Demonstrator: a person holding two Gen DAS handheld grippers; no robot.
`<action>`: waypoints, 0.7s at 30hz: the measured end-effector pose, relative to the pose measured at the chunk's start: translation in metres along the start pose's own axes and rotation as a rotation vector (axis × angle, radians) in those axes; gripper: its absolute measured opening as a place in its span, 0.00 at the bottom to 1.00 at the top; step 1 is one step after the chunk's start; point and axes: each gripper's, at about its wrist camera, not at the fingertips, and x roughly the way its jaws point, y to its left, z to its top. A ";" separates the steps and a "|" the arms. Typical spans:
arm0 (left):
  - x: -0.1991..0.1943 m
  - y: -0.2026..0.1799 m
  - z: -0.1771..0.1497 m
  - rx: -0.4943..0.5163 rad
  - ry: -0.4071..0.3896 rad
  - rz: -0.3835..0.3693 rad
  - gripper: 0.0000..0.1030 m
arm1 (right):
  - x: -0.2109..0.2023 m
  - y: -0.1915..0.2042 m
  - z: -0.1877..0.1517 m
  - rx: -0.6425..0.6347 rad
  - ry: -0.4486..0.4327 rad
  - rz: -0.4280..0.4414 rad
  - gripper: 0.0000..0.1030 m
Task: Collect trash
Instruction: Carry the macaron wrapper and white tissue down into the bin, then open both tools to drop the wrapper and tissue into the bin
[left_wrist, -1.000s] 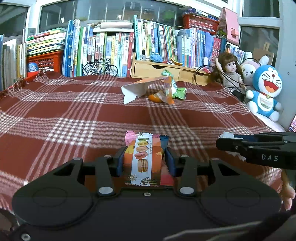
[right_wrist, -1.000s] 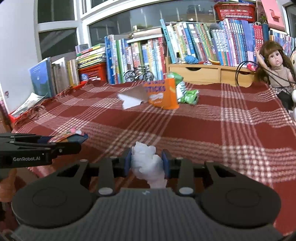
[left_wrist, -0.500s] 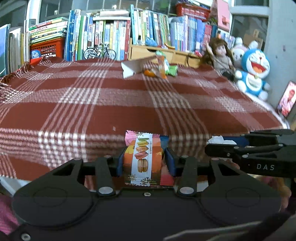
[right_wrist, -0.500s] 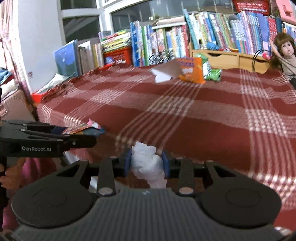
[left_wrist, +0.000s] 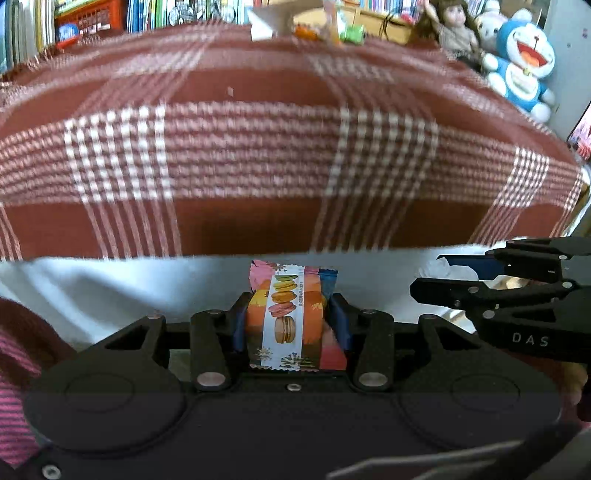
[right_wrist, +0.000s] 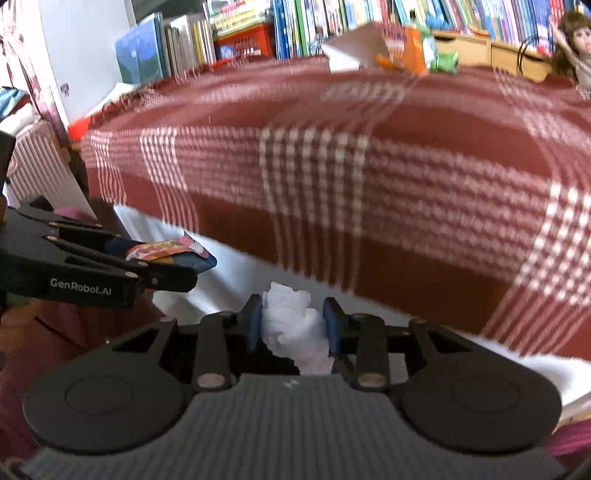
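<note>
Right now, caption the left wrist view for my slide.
Left hand-held gripper clamps a macaron snack wrapper beyond the plaid blanket's edge.

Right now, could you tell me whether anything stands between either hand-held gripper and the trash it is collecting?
Nothing does. The left hand-held gripper is shut on the macaron wrapper, and the right hand-held gripper is shut on the crumpled tissue. Where they must go is not in view, so that path cannot be judged.

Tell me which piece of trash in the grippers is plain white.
The crumpled tissue clamped in the right gripper. The left gripper grips a colourful macaron wrapper instead, orange and pink with printed biscuits.
</note>
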 end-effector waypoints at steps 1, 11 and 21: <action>0.004 0.000 -0.003 0.005 0.011 0.002 0.41 | 0.004 0.000 -0.004 0.005 0.013 0.000 0.41; 0.034 -0.002 -0.020 0.009 0.093 0.025 0.41 | 0.029 -0.001 -0.032 0.056 0.091 -0.013 0.44; 0.041 -0.002 -0.020 0.018 0.108 0.037 0.42 | 0.032 -0.001 -0.034 0.065 0.100 -0.010 0.44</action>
